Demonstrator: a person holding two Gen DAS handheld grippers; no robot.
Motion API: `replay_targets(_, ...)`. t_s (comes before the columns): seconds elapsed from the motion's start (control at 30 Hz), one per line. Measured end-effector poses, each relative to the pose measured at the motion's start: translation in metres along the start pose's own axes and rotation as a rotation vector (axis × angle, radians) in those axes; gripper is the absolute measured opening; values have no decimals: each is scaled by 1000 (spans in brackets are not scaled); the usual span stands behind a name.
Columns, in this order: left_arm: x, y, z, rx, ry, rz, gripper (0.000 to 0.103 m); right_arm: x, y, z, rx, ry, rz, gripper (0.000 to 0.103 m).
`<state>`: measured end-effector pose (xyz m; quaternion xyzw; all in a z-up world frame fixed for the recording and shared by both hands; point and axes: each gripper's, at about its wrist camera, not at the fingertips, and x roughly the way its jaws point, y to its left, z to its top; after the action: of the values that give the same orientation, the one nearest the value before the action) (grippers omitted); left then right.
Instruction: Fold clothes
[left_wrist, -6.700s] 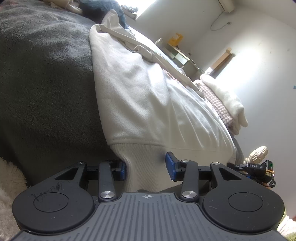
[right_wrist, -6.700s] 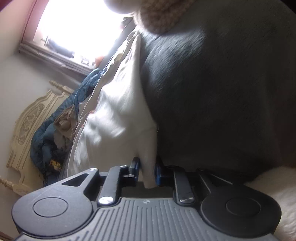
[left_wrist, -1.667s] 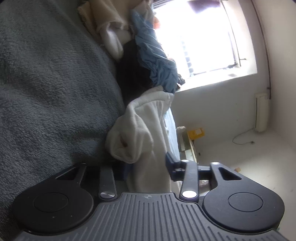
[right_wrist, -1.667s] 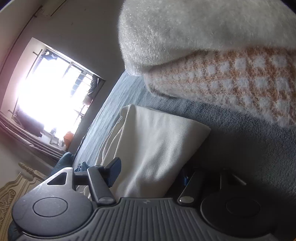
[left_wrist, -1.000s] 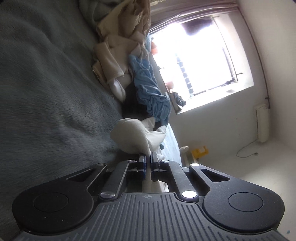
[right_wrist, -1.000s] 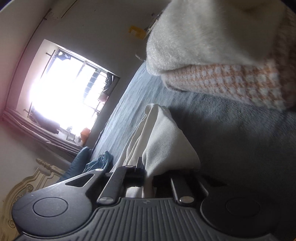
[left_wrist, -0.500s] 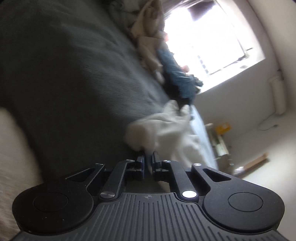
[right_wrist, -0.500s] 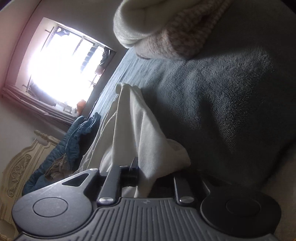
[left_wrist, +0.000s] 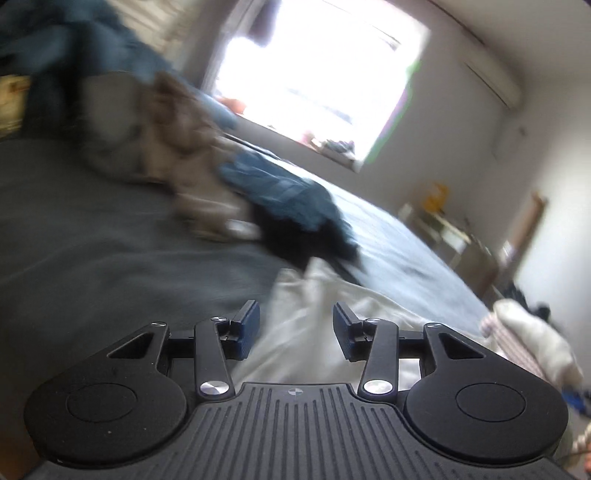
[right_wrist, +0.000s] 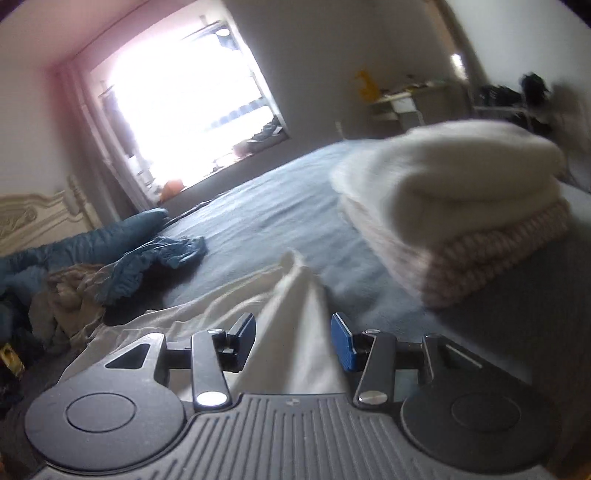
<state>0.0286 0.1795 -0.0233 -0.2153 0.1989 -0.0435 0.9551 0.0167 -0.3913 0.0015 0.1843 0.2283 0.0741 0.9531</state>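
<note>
A cream-white garment (left_wrist: 306, 325) lies on the grey bed cover (left_wrist: 110, 258). My left gripper (left_wrist: 295, 328) hovers over its near part with jaws opening; the blue pads stand apart from the cloth, which shows between them. In the right wrist view the same white garment (right_wrist: 291, 332) rises in a peaked fold between the pads of my right gripper (right_wrist: 293, 339), whose jaws are also opening. The cloth sits in the gap without being pinched.
A stack of folded items, a fluffy white one on a pink checked one (right_wrist: 461, 218), sits at the right of the bed. Unfolded blue and beige clothes (right_wrist: 122, 266) are heaped at the left near the headboard (right_wrist: 40, 218). A bright window (left_wrist: 317, 81) faces me.
Both grippers were shut on the white garment's edge and have since let go and opened. Both views have rolled upright and risen; the cloth now lies slack on the bed.
</note>
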Motion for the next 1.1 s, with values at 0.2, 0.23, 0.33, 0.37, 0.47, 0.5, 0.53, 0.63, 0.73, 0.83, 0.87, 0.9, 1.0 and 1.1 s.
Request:
replay_targets(0.2, -16, 29, -23, -160, 33, -81, 44, 39, 95, 4, -151, 50, 239, 49)
replay_targets(0.23, -23, 36, -28, -181, 33, -85, 44, 44, 109, 3, -164, 62, 278, 49)
replay_targets(0.33, -34, 52, -37, -203, 37, -96, 44, 53, 148, -8, -191, 104, 361, 49)
replay_targets(0.37, -38, 57, -40, -202, 47, -106, 44, 55, 160, -12, -203, 116, 380, 49)
replay_targets(0.47, -41, 65, -45, -156, 77, -135, 43, 54, 193, -26, -237, 143, 415, 49)
replay_targets(0.5, -43, 65, -46, -127, 81, -139, 43, 52, 200, -31, -245, 149, 417, 49)
replay_targets(0.53, -44, 63, -47, -87, 79, -136, 43, 51, 206, -36, -248, 158, 419, 49)
replay_targets(0.63, -37, 55, -46, 35, 71, -146, 43, 45, 218, -48, -238, 176, 402, 49)
replay_targets(0.73, -26, 47, -44, 135, 79, -155, 42, 39, 223, -57, -218, 185, 380, 49)
replay_targets(0.83, -12, 46, -44, 184, 120, -149, 33, 33, 225, -62, -213, 175, 366, 49)
replay_targets(0.87, -7, 46, -45, 194, 138, -145, 32, 32, 226, -63, -212, 171, 365, 49)
replay_targets(0.9, -3, 47, -45, 199, 151, -143, 26, 32, 227, -64, -213, 169, 364, 49)
replay_targets(1.0, -4, 56, -48, 154, 123, -160, 5, 38, 236, -64, -222, 171, 366, 49)
replay_targets(1.1, -13, 65, -53, 119, 67, -174, 0, 54, 254, -57, -260, 186, 379, 48)
